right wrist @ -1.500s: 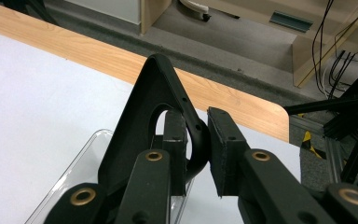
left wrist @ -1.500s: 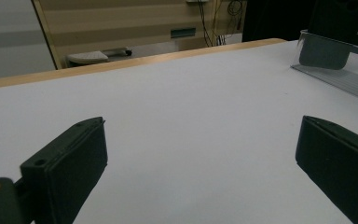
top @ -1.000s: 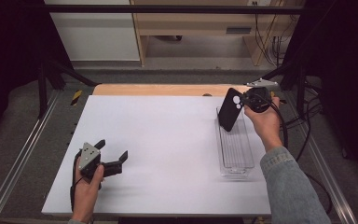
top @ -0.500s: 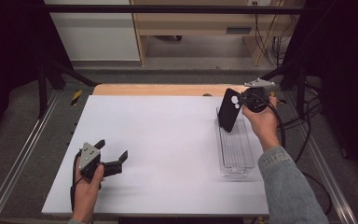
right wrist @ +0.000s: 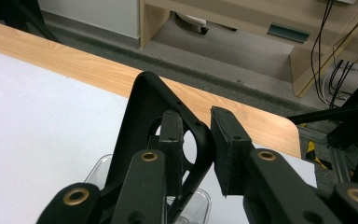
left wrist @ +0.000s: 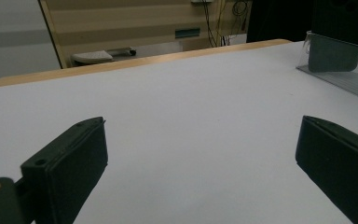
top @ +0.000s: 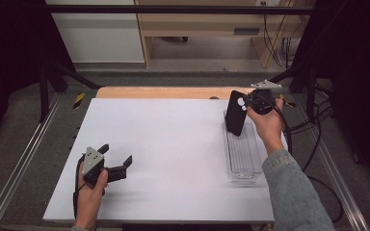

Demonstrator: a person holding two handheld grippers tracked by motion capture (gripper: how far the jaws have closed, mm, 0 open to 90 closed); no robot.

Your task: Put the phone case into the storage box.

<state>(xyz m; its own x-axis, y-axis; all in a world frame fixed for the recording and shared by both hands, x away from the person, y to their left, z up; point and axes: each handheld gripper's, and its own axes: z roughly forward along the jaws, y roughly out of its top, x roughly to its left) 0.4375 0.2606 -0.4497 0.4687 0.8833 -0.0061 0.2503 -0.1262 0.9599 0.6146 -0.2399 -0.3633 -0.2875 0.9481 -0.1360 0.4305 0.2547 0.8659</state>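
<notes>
White table (top: 173, 144): right hand-held gripper (top: 244, 103) jaws just easing, pinching black phone case (top: 235, 113) over clear tray (top: 243, 159); left hand-held gripper (top: 115, 161) released.

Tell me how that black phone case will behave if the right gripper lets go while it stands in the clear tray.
The phone case looks thin and hollow, so probably light and somewhat flexible. It stands on end in the tray, so it would likely tip. The right gripper pinches one thin edge by the camera cutout; it may pivot there.

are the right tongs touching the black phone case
Touching. The right gripper view shows the right tongs with one pad through the black phone case's camera cutout and the other against its rim.
</notes>
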